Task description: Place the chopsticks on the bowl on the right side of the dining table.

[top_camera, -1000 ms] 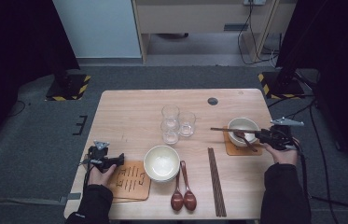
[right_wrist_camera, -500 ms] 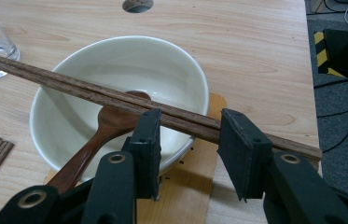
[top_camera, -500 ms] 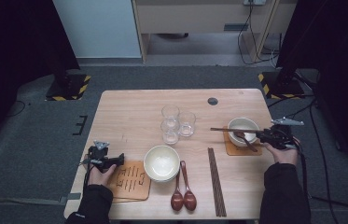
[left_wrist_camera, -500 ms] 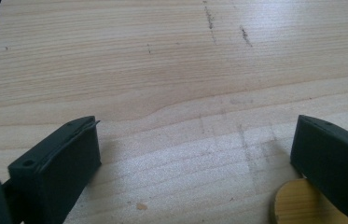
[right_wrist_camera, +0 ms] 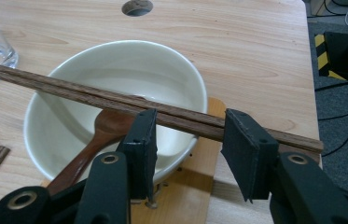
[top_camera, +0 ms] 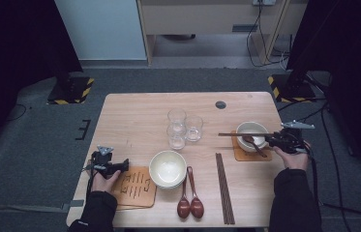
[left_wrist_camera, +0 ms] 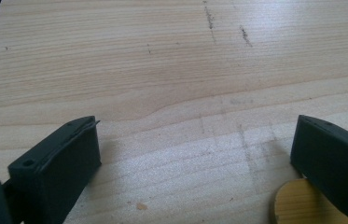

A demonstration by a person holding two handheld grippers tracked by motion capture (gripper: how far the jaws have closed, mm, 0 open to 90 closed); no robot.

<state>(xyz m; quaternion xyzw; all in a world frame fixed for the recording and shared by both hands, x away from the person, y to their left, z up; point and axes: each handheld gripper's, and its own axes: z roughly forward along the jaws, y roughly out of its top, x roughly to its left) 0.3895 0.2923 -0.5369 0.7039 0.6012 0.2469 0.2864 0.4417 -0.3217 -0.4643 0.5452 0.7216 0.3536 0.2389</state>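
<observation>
A white bowl (top_camera: 251,131) stands on a wooden coaster (top_camera: 240,153) at the right of the table. A wooden spoon (right_wrist_camera: 108,126) leans in it, and a pair of dark chopsticks (right_wrist_camera: 69,91) lies across its rim. My right gripper (right_wrist_camera: 191,116) is at the bowl's near edge. Its jaws have just been opening and stand apart. The chopsticks run crosswise behind them, and the pads do not press on them. My left gripper (left_wrist_camera: 195,123) is open over bare wood at the front left, with a coaster's corner (left_wrist_camera: 302,205) by one jaw.
Mid-table are three glasses (top_camera: 183,126) and a second white bowl (top_camera: 167,168). Two wooden spoons (top_camera: 190,203) and another pair of chopsticks (top_camera: 224,188) lie near the front edge. A patterned coaster (top_camera: 137,186) sits by my left gripper (top_camera: 122,165). A cable hole (top_camera: 220,104) is at the back.
</observation>
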